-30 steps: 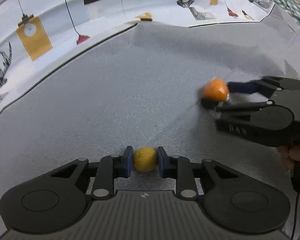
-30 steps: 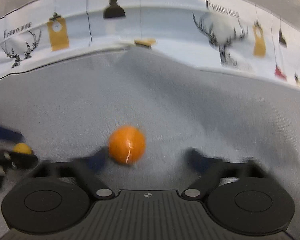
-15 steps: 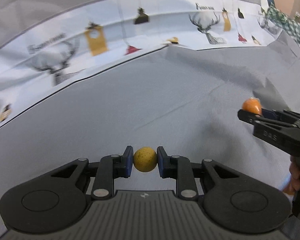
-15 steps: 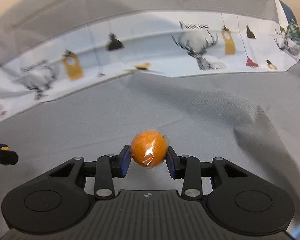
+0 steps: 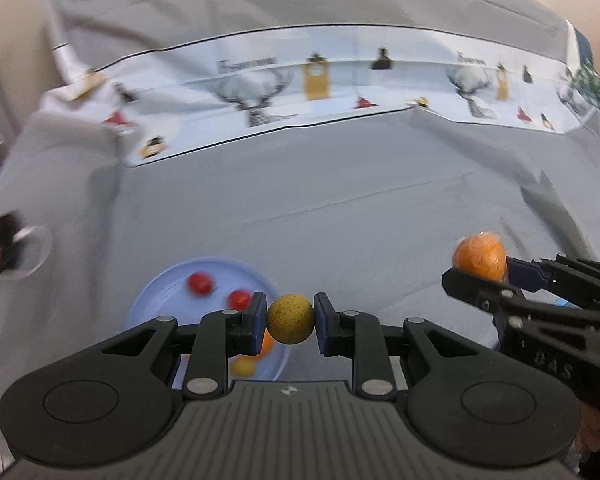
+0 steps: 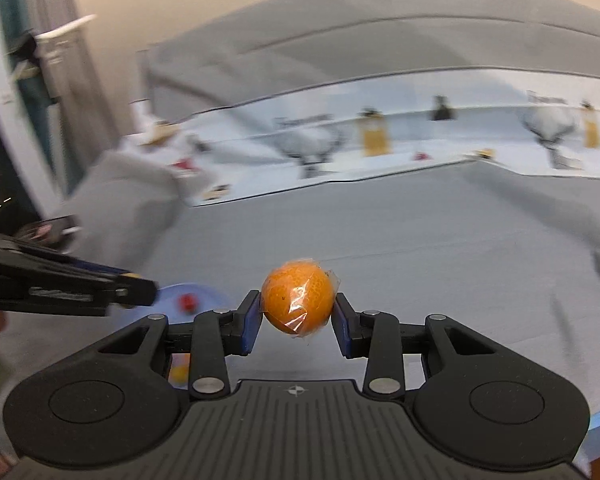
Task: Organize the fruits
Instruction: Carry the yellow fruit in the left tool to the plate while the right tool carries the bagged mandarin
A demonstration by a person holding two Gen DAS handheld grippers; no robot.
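The left gripper (image 5: 290, 322) has its blue pads pinched on a small yellow fruit (image 5: 290, 324), round, matte and finely speckled, held above the near edge of a pale blue plate (image 5: 156, 300). On that smooth round plate lie two glossy red fruits (image 5: 200, 283), an orange one and a yellow one, all blurred. The right gripper (image 6: 297, 317) clamps a dimpled orange (image 6: 298, 304) wrapped in crinkled clear film, carried over the grey woven cloth (image 5: 340, 208). The printed band (image 5: 340, 80) behind shows antlered deer and lamps; its lettering may read "Fashion", though it's too soft to be sure.
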